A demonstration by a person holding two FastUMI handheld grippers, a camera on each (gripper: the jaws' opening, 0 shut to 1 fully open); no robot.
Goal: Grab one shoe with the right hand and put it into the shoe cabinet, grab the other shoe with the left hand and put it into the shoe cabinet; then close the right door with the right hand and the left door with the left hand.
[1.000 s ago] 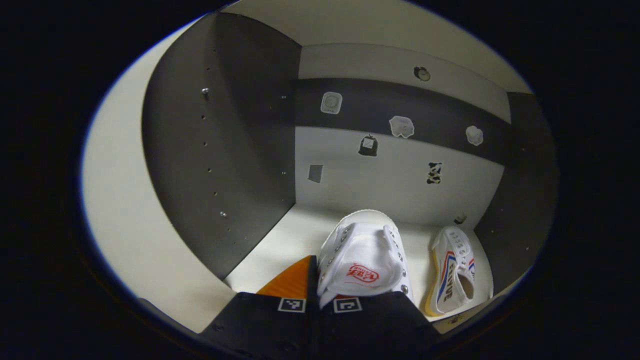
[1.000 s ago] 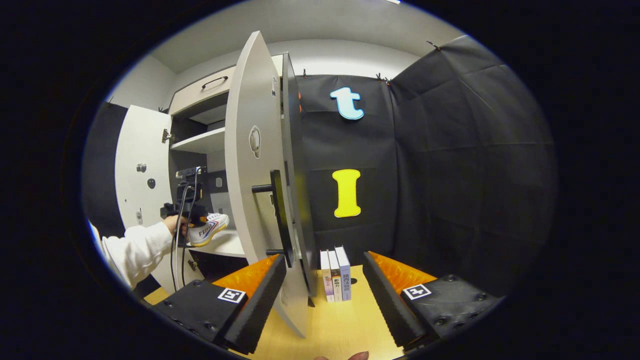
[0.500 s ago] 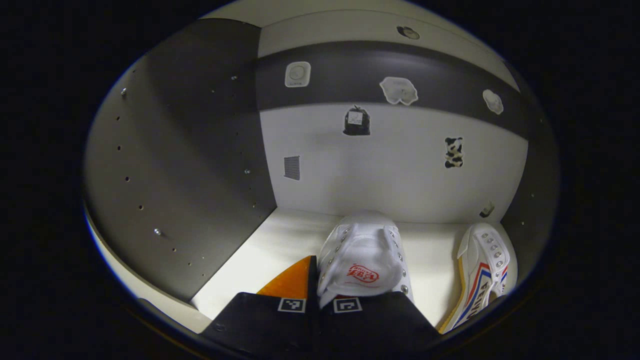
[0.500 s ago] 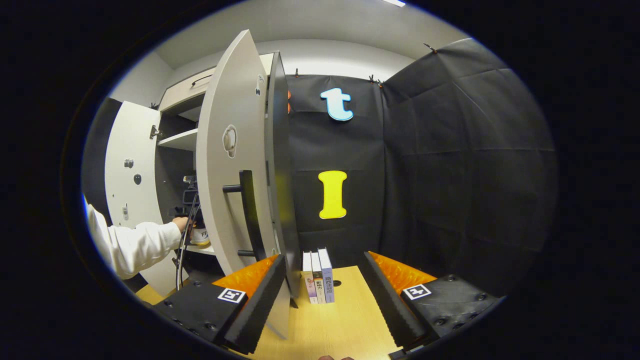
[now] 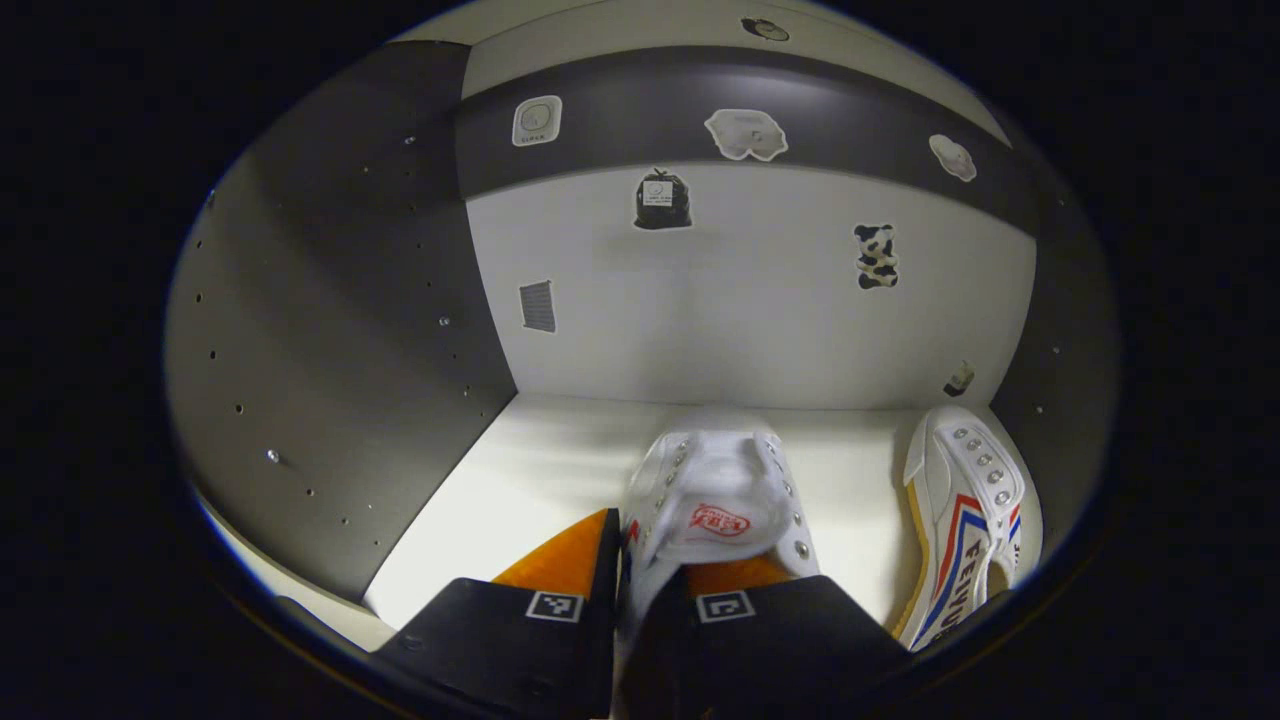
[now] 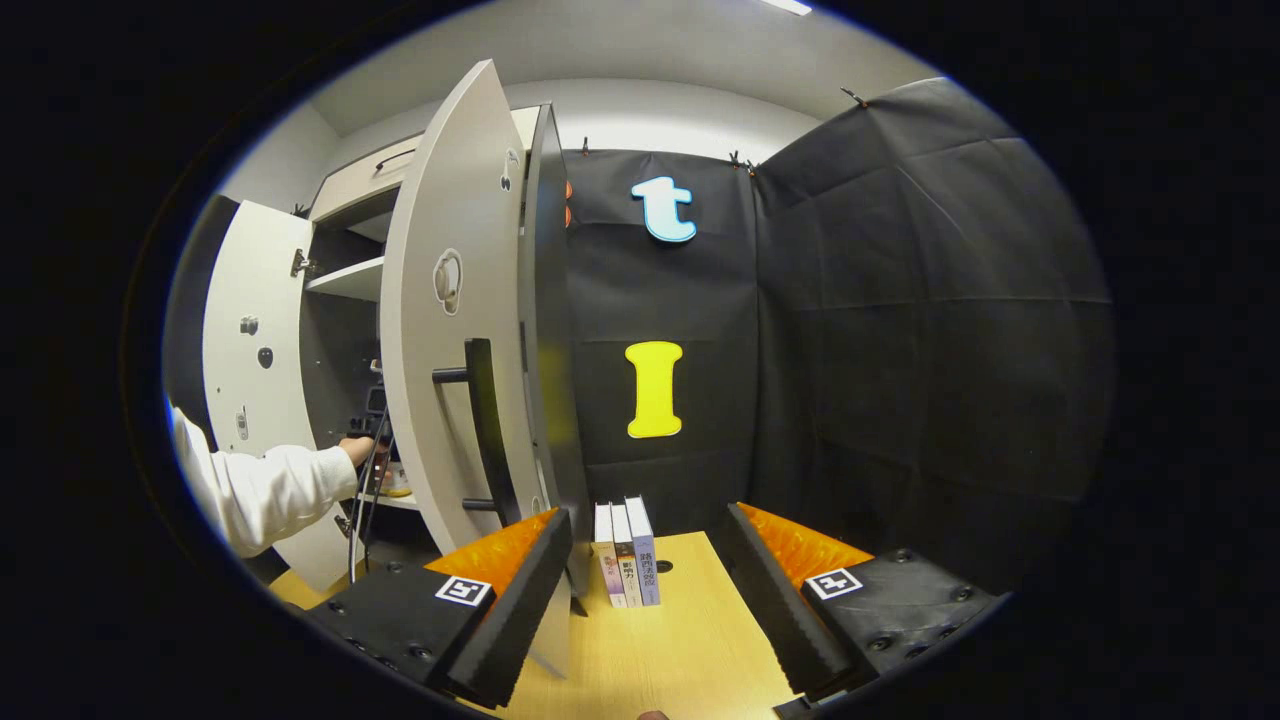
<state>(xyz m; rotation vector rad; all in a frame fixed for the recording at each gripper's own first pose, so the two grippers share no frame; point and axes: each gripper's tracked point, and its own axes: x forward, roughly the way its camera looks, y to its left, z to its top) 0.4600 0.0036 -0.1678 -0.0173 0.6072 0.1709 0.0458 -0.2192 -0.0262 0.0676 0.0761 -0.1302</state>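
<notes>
Jaws of the left gripper (image 5: 645,600) stand slightly parted around the white shoe's (image 5: 715,500) heel on the cabinet shelf (image 5: 520,470), beside shoe 2 (image 5: 965,520). Right gripper (image 6: 640,590) gapes wide, holding nothing, near the right door (image 6: 440,300).

We count two shoes inside the cabinet: one white shoe (image 5: 715,500) at centre and one striped shoe (image 5: 962,520) to its right. Three books (image 6: 627,550) stand on the surface, and two cabinet doors are open: right door (image 6: 440,300), left door (image 6: 245,330). Seven stickers (image 5: 745,133) on the back wall.
</notes>
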